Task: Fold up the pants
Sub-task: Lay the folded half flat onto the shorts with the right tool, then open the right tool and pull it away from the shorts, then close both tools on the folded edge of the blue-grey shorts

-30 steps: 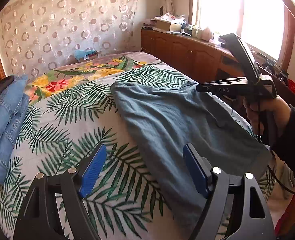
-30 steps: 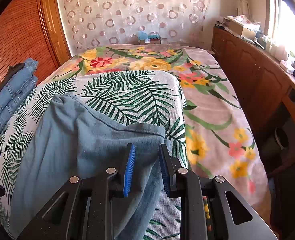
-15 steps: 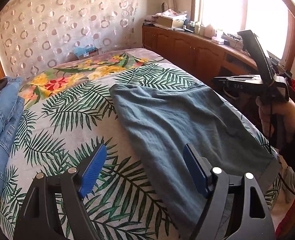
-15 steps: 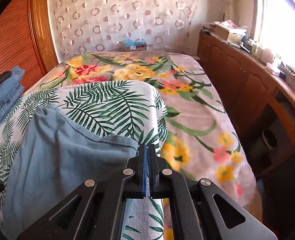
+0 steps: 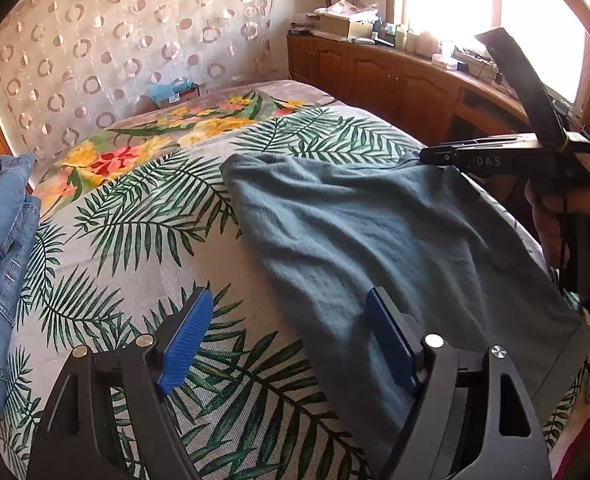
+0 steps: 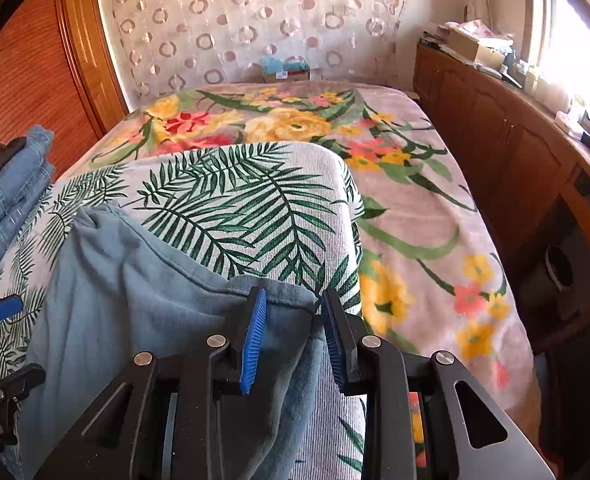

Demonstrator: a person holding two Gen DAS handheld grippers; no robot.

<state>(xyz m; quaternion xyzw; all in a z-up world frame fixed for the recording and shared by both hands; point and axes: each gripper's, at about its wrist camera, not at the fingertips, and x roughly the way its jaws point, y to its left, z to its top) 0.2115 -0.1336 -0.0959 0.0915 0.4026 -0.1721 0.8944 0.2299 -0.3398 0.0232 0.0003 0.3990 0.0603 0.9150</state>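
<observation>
over the palm-print bed, the right gripper [image 6: 291,336], marked "das", straddles the blue-grey pants [image 5: 375,232] corner, fingers parted; the left gripper [image 5: 291,340] hovers spread.

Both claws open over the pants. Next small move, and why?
Probably close the right claw on the corner of the blue-grey fleece pants: its open jaws straddle that hem corner at the edge of the palm-leaf bedspread. The left claw hangs open over the opposite edge, gripping nothing.
</observation>
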